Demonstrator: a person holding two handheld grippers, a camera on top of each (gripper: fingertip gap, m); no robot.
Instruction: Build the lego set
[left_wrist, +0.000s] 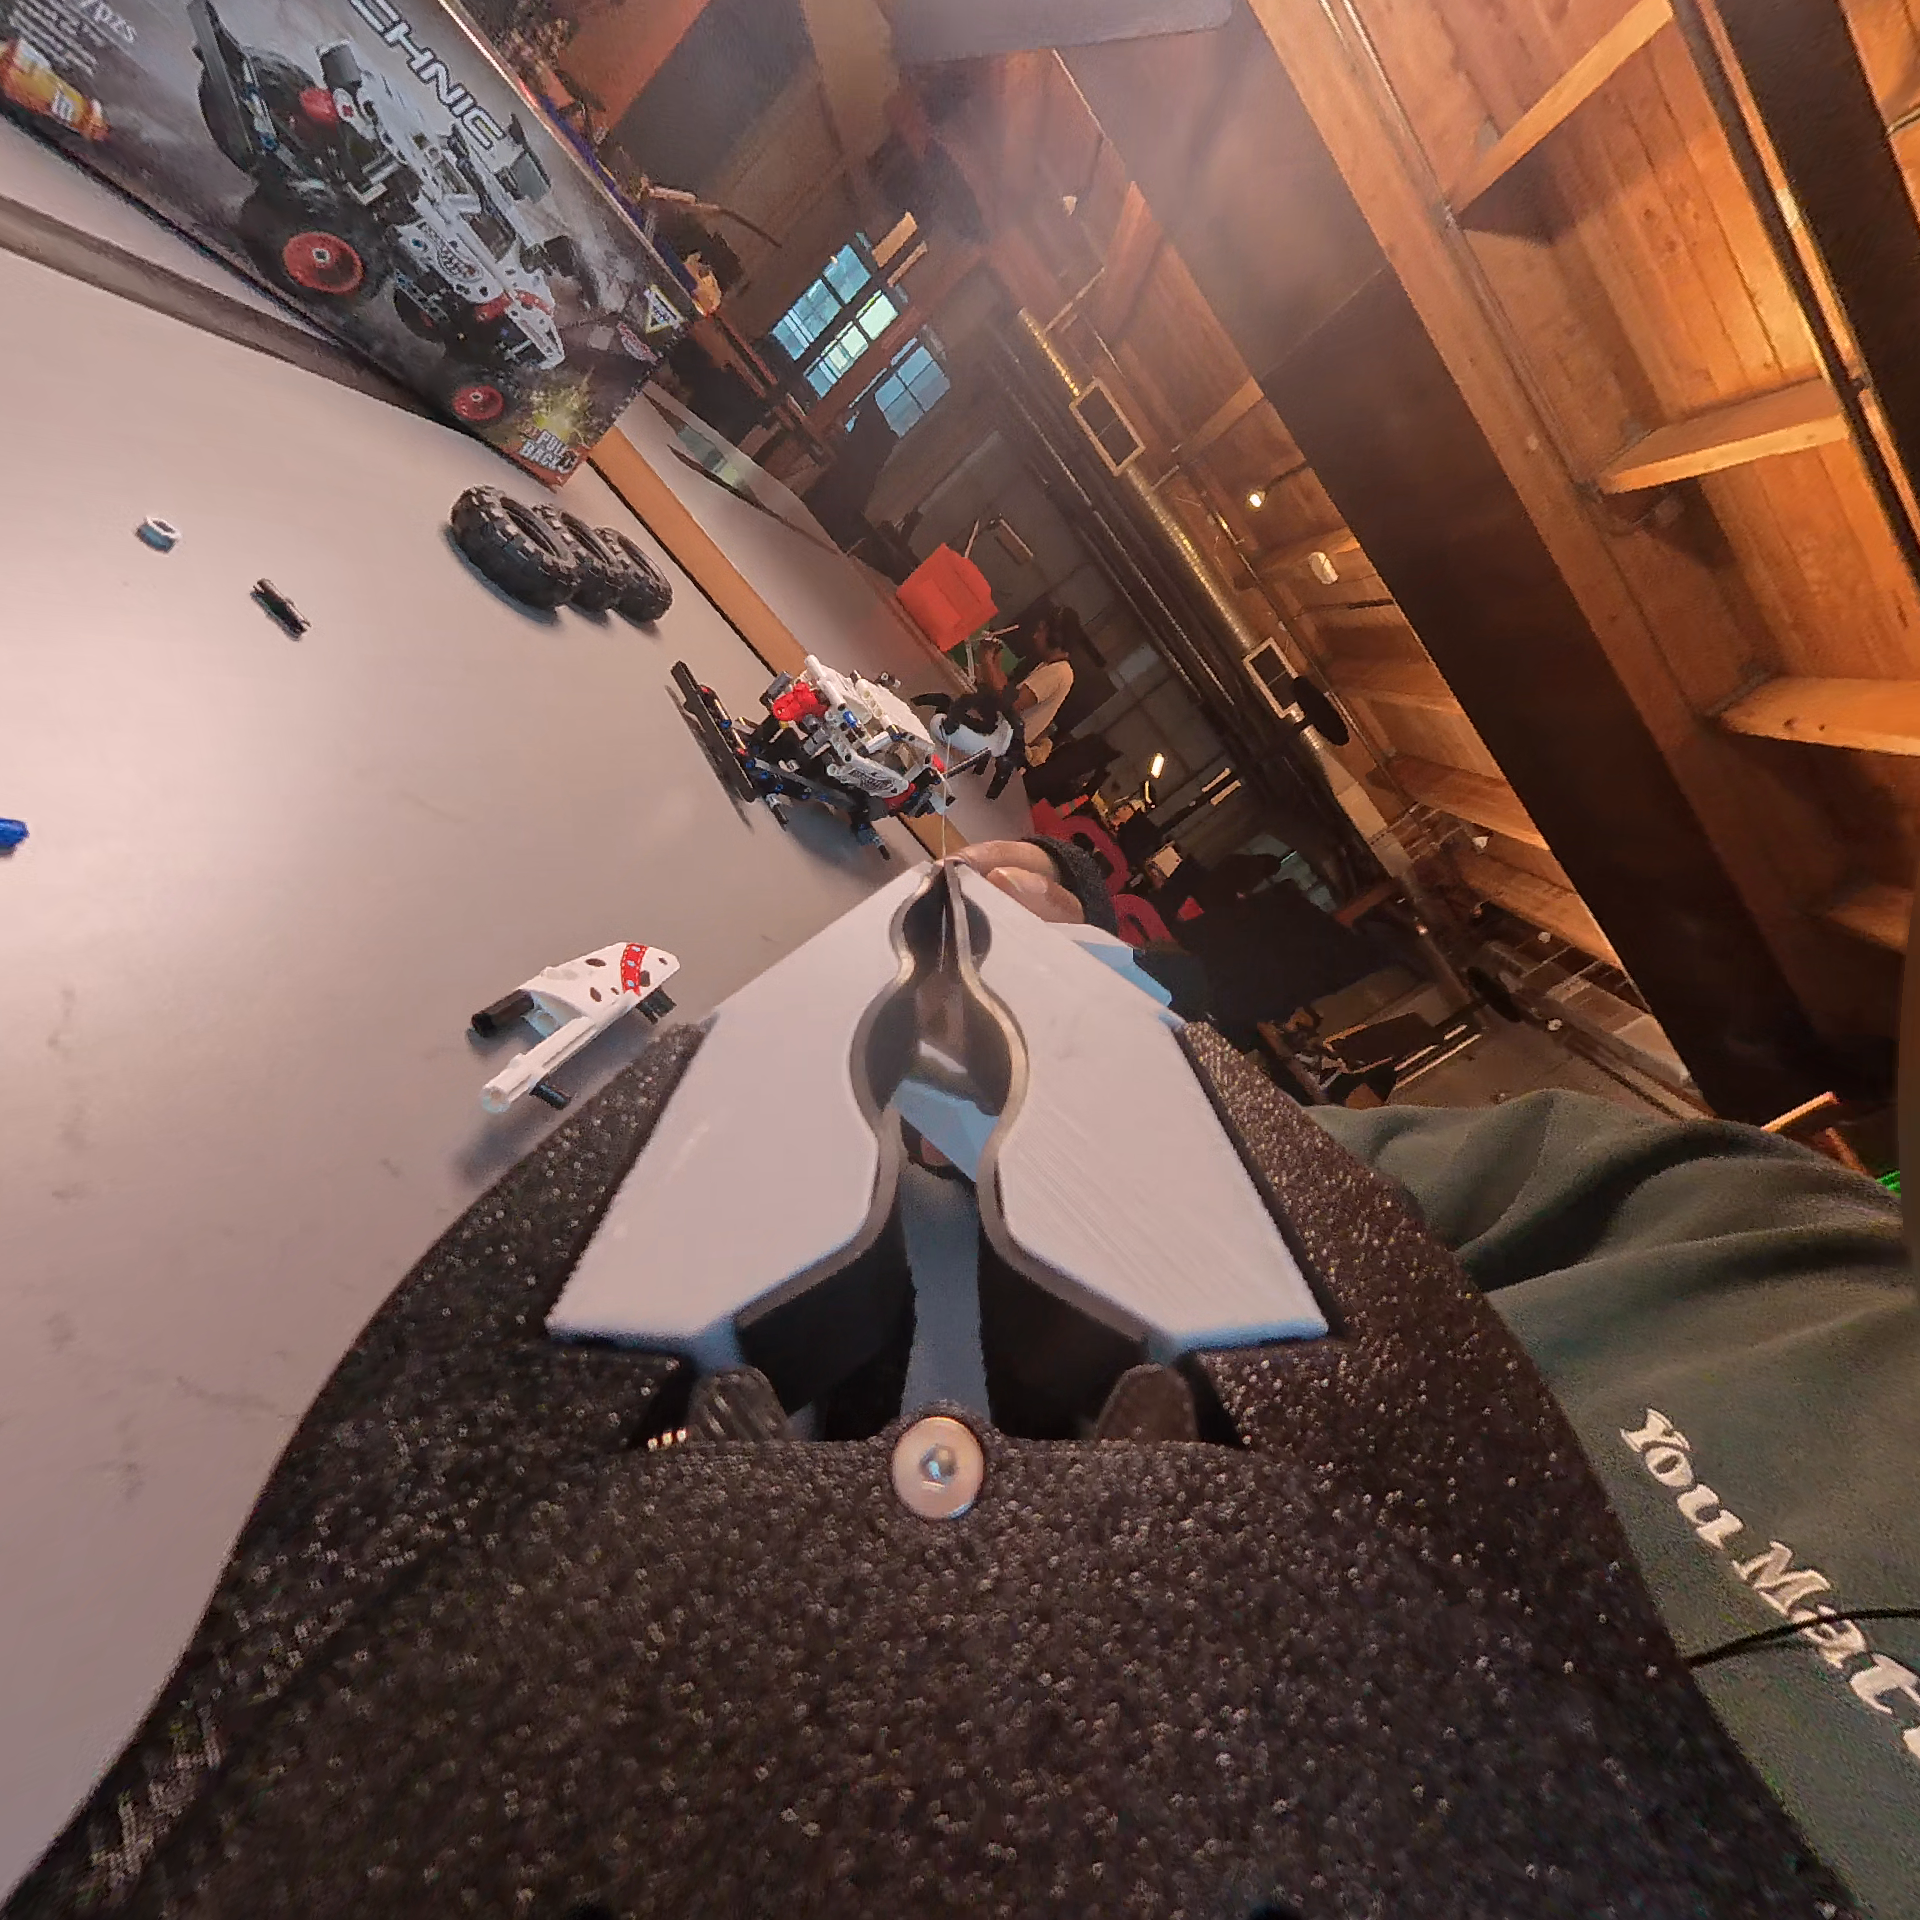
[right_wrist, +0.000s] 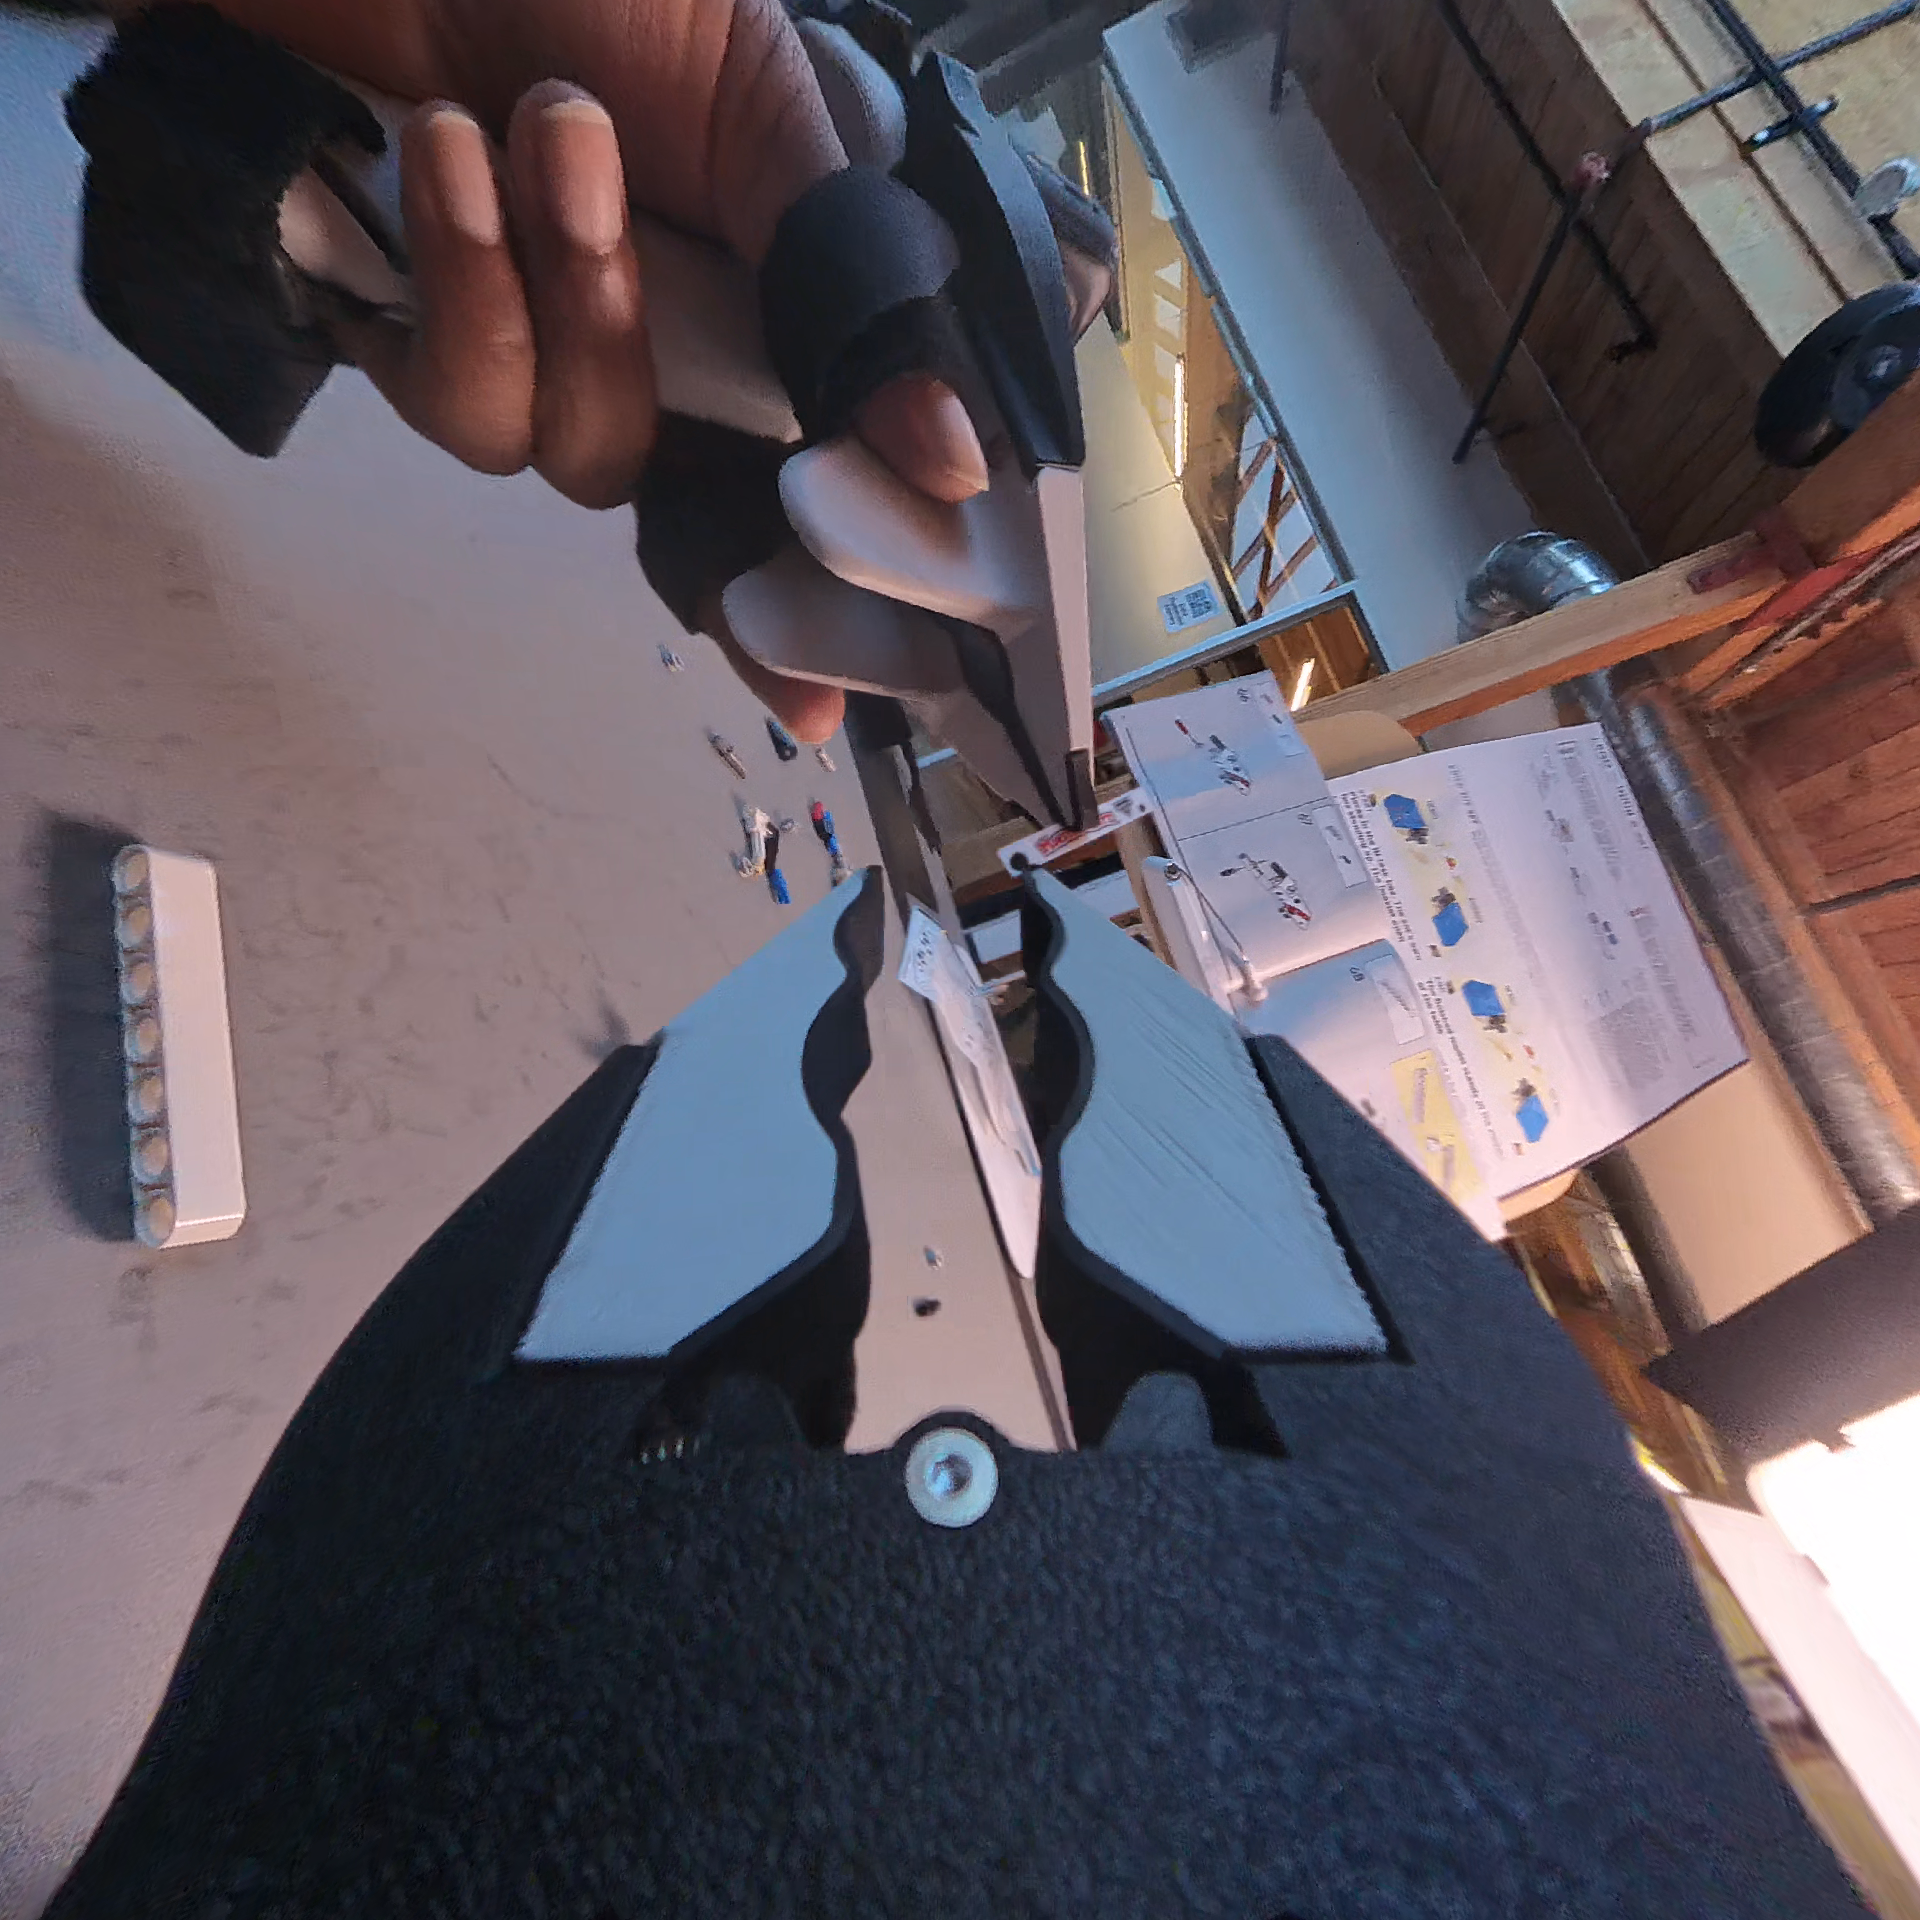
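My left gripper (left_wrist: 948, 873) is shut on a thin white sticker with red print, seen edge-on between its fingers. In the right wrist view a hand holds this gripper (right_wrist: 1070, 805) just beyond my right gripper, with the sticker (right_wrist: 1086, 829) sticking out sideways. My right gripper (right_wrist: 951, 883) is open and empty, and a thin white printed sheet (right_wrist: 977, 1049) lies between its fingers at the table edge. The part-built vehicle (left_wrist: 831, 748) stands on the grey table (left_wrist: 260, 831). A white panel assembly with a red sticker (left_wrist: 582, 997) lies nearer.
Three black tyres (left_wrist: 561, 561) and the set's box (left_wrist: 416, 208) stand farther back. Small loose pins (left_wrist: 281, 606) lie about. A white beam with holes (right_wrist: 177, 1049) lies left, small parts (right_wrist: 769, 831) ahead. The open instruction booklet (right_wrist: 1455, 935) is at right. Less than 4 cm separates the two grippers' tips.
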